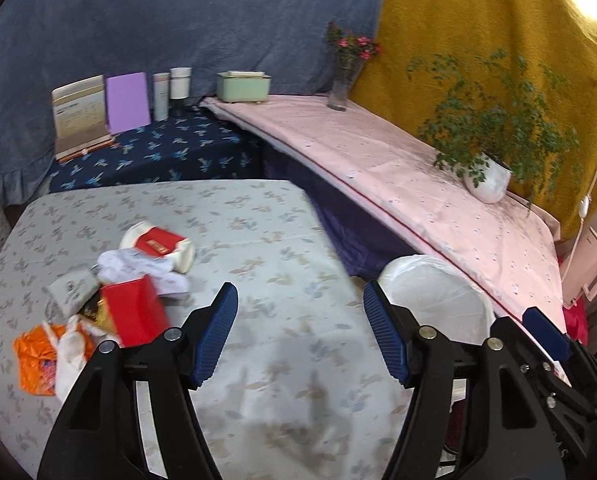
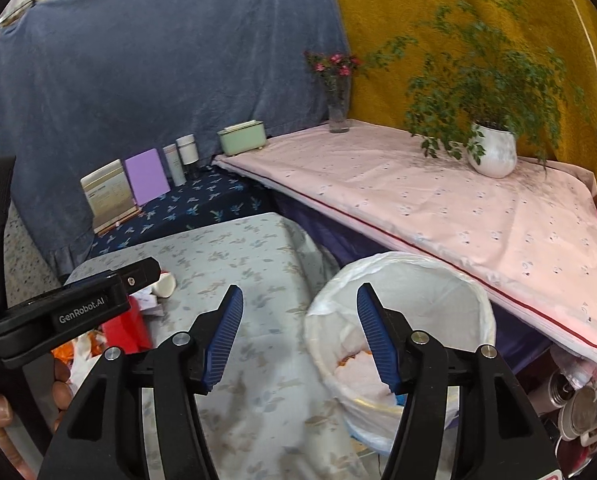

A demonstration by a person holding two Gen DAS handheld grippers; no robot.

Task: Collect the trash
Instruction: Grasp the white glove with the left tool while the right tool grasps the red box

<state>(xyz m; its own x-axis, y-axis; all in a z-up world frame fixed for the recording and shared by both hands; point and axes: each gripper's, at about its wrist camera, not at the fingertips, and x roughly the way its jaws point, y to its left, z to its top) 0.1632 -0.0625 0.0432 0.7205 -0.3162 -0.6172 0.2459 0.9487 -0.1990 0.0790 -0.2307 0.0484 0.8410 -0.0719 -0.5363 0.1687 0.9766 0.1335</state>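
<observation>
While both grippers stand spread with nothing between their pads, the trash lies in a heap on the near-left part of the bench [image 1: 282,240]: a red box [image 1: 136,314], an orange wrapper [image 1: 34,356], crumpled white paper [image 1: 138,268] and a red-and-white cup [image 1: 158,246] on its side. That heap sits to the left of the left gripper [image 1: 300,338], close to its left finger. Ahead of the right gripper [image 2: 300,338], the white-lined bin [image 2: 474,300] stands just off the bench's right edge, with scraps already inside. Bare flowered cloth spreads between heap and bin. Beyond the bin, a pink-covered shelf [image 2: 458,208] carries a potted plant [image 2: 494,152] and a flower vase [image 2: 338,114].
</observation>
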